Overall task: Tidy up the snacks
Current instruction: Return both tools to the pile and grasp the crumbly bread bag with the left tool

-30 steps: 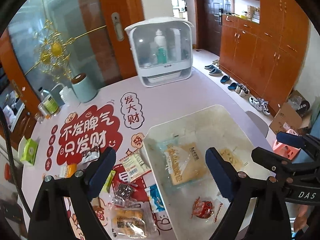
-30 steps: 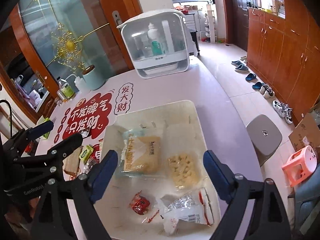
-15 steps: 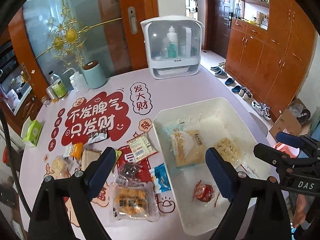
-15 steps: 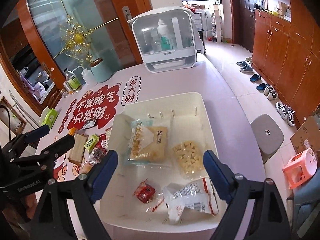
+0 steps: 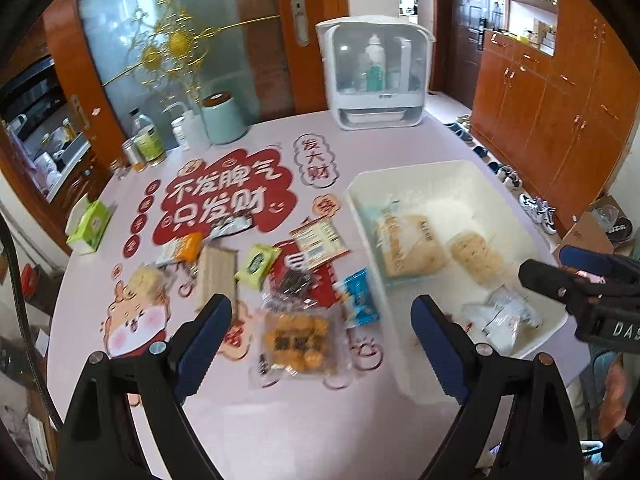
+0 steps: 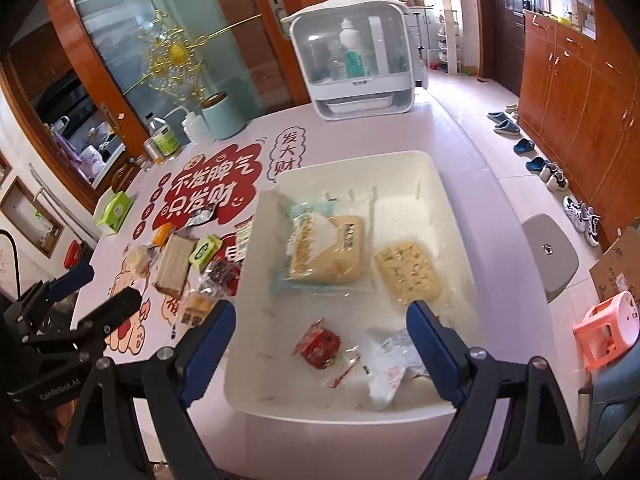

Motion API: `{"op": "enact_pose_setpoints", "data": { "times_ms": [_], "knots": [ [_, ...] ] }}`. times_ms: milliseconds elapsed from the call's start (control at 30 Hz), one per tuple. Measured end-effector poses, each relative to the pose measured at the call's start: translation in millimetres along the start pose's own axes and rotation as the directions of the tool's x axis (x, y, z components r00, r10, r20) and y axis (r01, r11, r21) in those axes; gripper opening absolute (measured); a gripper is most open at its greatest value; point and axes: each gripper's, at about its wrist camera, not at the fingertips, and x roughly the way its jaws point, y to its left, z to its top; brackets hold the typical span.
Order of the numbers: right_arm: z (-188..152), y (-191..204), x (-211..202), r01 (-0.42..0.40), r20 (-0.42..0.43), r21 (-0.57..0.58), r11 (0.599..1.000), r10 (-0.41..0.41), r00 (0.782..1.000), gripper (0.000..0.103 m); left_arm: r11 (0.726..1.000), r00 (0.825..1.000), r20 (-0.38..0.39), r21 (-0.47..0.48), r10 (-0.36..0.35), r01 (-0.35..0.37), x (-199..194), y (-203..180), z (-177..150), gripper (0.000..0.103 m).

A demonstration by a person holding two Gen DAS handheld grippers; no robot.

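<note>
A white bin (image 6: pixel 424 168) sits on the pink table and holds a big bread pack (image 6: pixel 326 254), a pale cracker pack (image 6: pixel 408 272), a small red snack (image 6: pixel 318 346) and a white wrapper (image 6: pixel 390 360). Loose snacks lie left of the bin (image 5: pixel 400 176): an orange cookie pack (image 5: pixel 298 338), a blue packet (image 5: pixel 360 298), a green packet (image 5: pixel 258 262), a tan bar (image 5: pixel 216 274). My left gripper (image 5: pixel 322 336) is open and empty above the cookie pack. My right gripper (image 6: pixel 320 340) is open and empty above the bin's near end.
A white dispenser cabinet (image 5: pixel 376 80) stands at the table's far edge. A teal canister (image 5: pixel 222 120), bottles (image 5: pixel 146 140) and a green tissue box (image 5: pixel 90 226) stand at the far left. A grey stool (image 6: pixel 550 256) and a pink stool (image 6: pixel 608 330) stand on the floor at the right.
Both grippers have drawn back and up from the table. The left view has swung left from the bin toward the loose snacks. Both grippers stay open.
</note>
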Motion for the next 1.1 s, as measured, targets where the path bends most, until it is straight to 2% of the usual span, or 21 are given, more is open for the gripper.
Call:
{"op": "enact_pose_setpoints", "data": {
  "times_ms": [367,667,900,1000,1100],
  "knots": [
    [-6.0,60.6,13.6,-0.052,-0.028,-0.096,0.994,0.050,0.998,0.088,0.988,0.997,-0.018,-0.131,0.079,-0.081,-10.6,79.5,-30.0,0.091],
    [-1.2,142.8,33.8,-0.058,-0.042,-0.196,0.979,0.051,0.998,0.088,0.968,0.993,-0.056,-0.224,0.104,-0.114,6.7,182.6,-44.3,0.091],
    [19.6,227.9,66.7,-0.039,-0.019,-0.318,0.947,0.034,0.999,0.088,0.960,0.988,-0.079,-0.237,0.135,-0.150,35.0,274.1,-31.5,0.091],
    [33.2,260.2,97.3,-0.035,-0.033,-0.376,0.926,0.024,0.999,0.088,0.956,0.984,-0.096,-0.239,0.152,-0.171,58.2,310.0,-18.6,0.091],
    [47.4,280.7,130.2,-0.037,-0.058,-0.411,0.911,0.014,0.998,0.088,0.949,0.982,-0.133,-0.268,0.137,-0.168,91.7,341.0,-5.0,0.091]
  ]
}}
